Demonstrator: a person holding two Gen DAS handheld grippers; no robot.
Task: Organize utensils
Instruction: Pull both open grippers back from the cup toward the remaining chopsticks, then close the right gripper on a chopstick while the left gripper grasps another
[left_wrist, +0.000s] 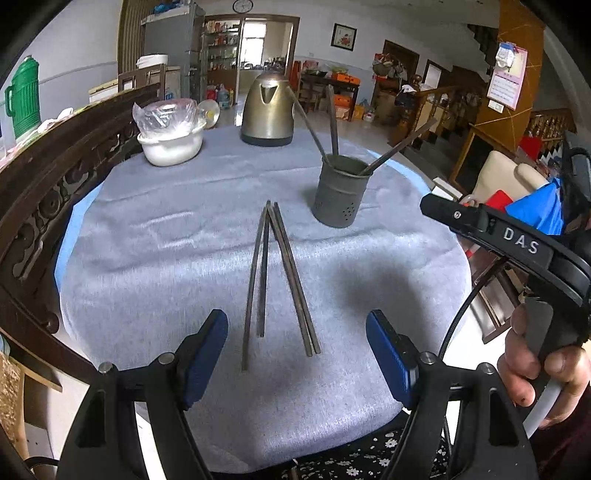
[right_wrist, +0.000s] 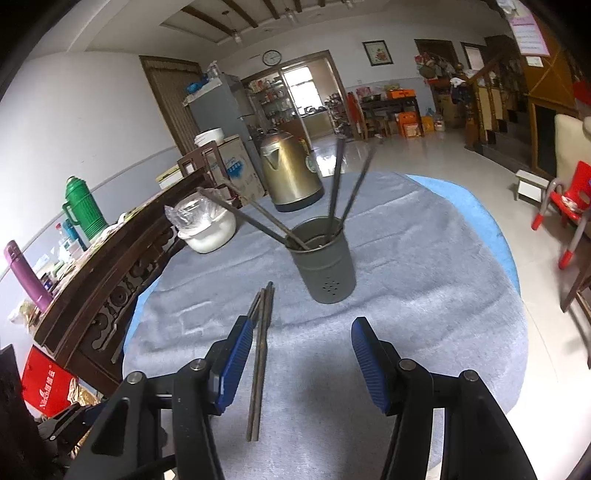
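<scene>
Several dark chopsticks (left_wrist: 284, 280) lie in a fan on the grey cloth, just ahead of my open, empty left gripper (left_wrist: 297, 332). A grey metal utensil cup (left_wrist: 341, 192) stands upright beyond them to the right and holds several more chopsticks (left_wrist: 332, 122). In the right wrist view my right gripper (right_wrist: 301, 341) is open and empty, above the cloth in front of the cup (right_wrist: 325, 258). The loose chopsticks (right_wrist: 260, 354) lie by its left finger. The right gripper's body also shows in the left wrist view (left_wrist: 517, 243), held in a hand.
A round table with a grey cloth (left_wrist: 177, 236) carries a brass kettle (left_wrist: 267, 110) at the back and a white bowl with a plastic bag (left_wrist: 170, 136) at back left. A carved dark wooden chair back (left_wrist: 44, 206) borders the left. A red chair (right_wrist: 569, 199) stands on the floor at right.
</scene>
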